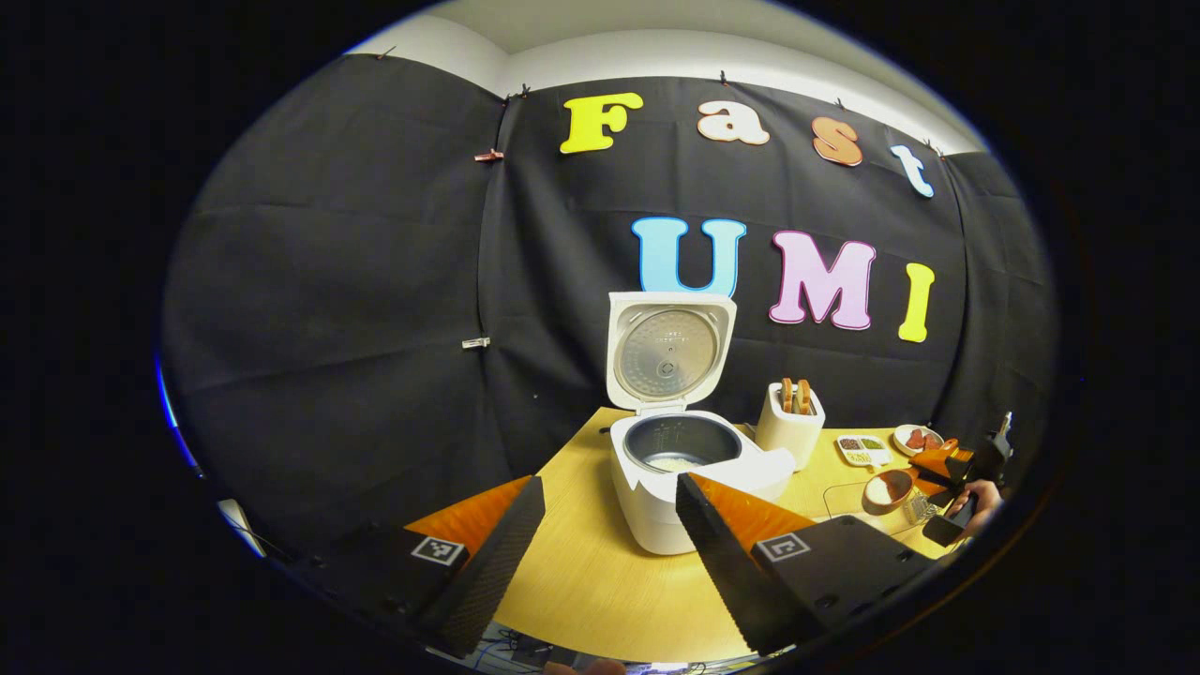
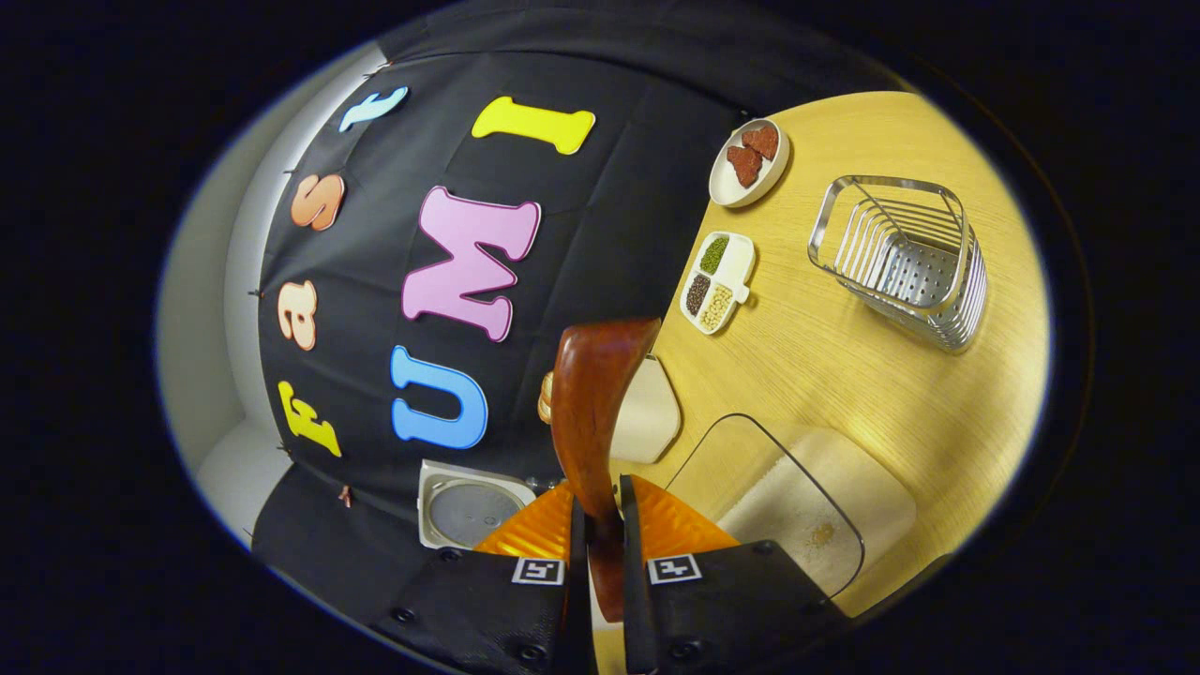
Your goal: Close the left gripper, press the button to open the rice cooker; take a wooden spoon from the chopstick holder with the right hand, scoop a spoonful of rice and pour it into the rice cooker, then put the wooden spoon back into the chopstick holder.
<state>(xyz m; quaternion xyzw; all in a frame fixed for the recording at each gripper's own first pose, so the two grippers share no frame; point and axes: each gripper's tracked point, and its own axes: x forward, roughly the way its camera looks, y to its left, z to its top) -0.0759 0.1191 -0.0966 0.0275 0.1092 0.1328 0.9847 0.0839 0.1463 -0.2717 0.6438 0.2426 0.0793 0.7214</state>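
The white rice cooker (image 1: 656,511) stands open with its lid (image 1: 666,352) upright, and a little rice lies in the inner pot (image 1: 680,441). My left gripper (image 1: 609,483) hangs open in front of it, touching nothing. The white chopstick holder (image 1: 790,427) to the cooker's right holds wooden utensils. Farther right, a hand (image 1: 980,497) holds my right gripper (image 2: 600,492), which is shut on the handle of the wooden spoon (image 2: 595,394). The spoon's bowl (image 1: 889,487) carries something pale that looks like rice. It hovers over the clear rice container (image 2: 806,511). The right gripper view is rolled sideways.
On the wooden table (image 2: 844,375) lie a metal wire rack (image 2: 900,258), a divided dish of beans (image 2: 717,281) and a small plate with red pieces (image 2: 748,161). The cooker lid (image 2: 464,506) and the chopstick holder (image 2: 652,412) sit beyond the spoon.
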